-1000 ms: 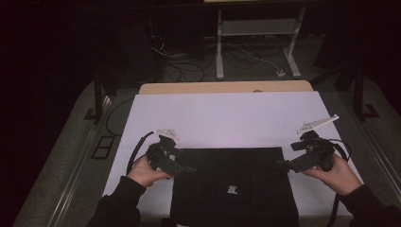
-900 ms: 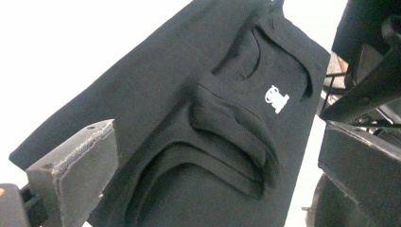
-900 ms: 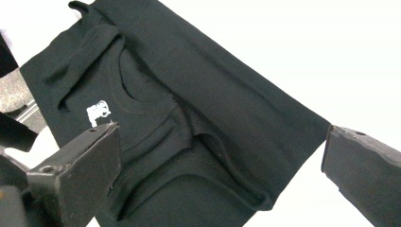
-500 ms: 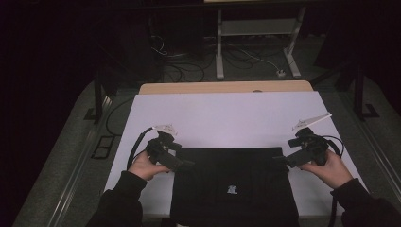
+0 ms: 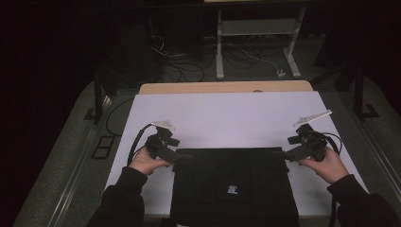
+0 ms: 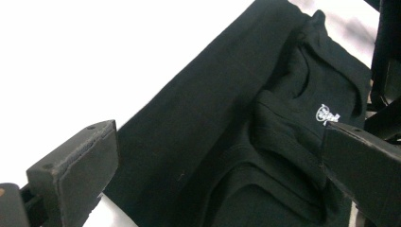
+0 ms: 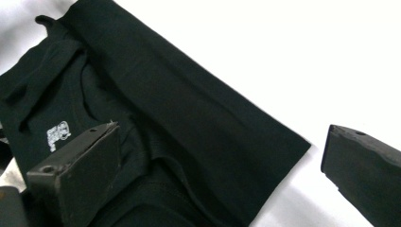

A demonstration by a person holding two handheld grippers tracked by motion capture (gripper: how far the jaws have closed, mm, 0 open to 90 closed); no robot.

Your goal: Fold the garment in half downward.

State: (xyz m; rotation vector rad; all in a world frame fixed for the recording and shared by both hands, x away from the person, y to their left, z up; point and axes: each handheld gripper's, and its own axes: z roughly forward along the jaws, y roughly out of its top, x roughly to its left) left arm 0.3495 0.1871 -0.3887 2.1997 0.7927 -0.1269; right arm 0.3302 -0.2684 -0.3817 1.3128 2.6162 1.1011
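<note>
High view: black garment (image 5: pixel 234 187) flat on the white table (image 5: pixel 227 116), near edge, small white logo (image 5: pixel 231 190) too tiny to read. Left gripper (image 5: pixel 176 157) and right gripper (image 5: pixel 282 153) at its far corners. Left gripper view: jaws spread wide over the cloth, logo illegible. Right gripper view: jaws equally agape above the far corner.

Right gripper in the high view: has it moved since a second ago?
Barely. The right gripper stays at the far right corner of the black garment, having drifted slightly left and away from the person against the white table cover.
</note>
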